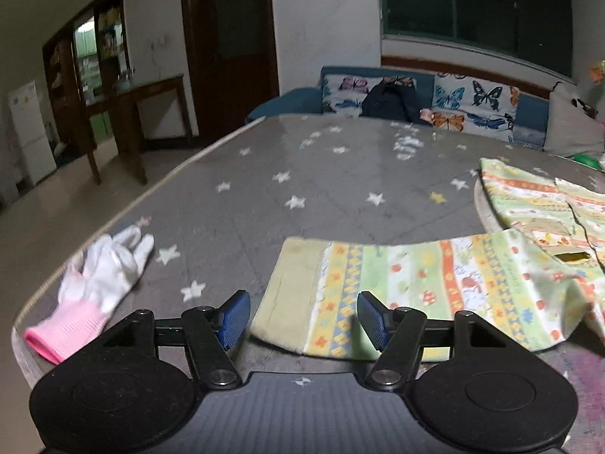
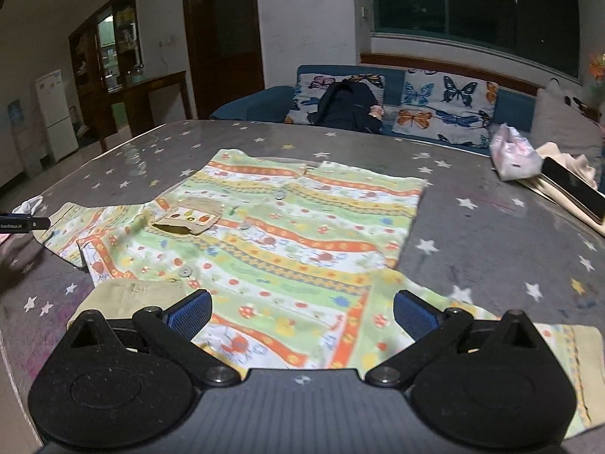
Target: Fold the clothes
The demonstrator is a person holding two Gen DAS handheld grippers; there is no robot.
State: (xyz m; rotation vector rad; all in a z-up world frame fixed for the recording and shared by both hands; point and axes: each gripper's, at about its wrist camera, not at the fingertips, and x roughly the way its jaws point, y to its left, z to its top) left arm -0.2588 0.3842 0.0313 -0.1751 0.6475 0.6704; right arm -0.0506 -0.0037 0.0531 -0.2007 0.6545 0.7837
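Garment: we see a child's shirt in green, orange and yellow stripes, lying flat and face up on the surface, which is grey with a star print.
Buttons and pocket: we count a few buttons down its front, and a small tan-trimmed chest pocket gapes open at its lower edge.
Sleeves: one sleeve stretches out to the left with a plain tan cuff at its end; the other reaches the lower right of the right wrist view.
Left tongs: we hold them with the jaws apart, over the cuff end of the left sleeve; the cloth shows between the blue pads, which do not press on it.
Right tongs: our jaws stand wide apart above the near part of the shirt, near the collar; nothing is gripped.
Glove: a white glove with a pink wrist band lies near the left edge of the surface, apart from the sleeve.
Right side clutter: we note a dark phone lying on pale cloth, with a pink bundle just beside it.
Background: a blue sofa with butterfly cushions stands behind the surface, a dark garment heaped on it.
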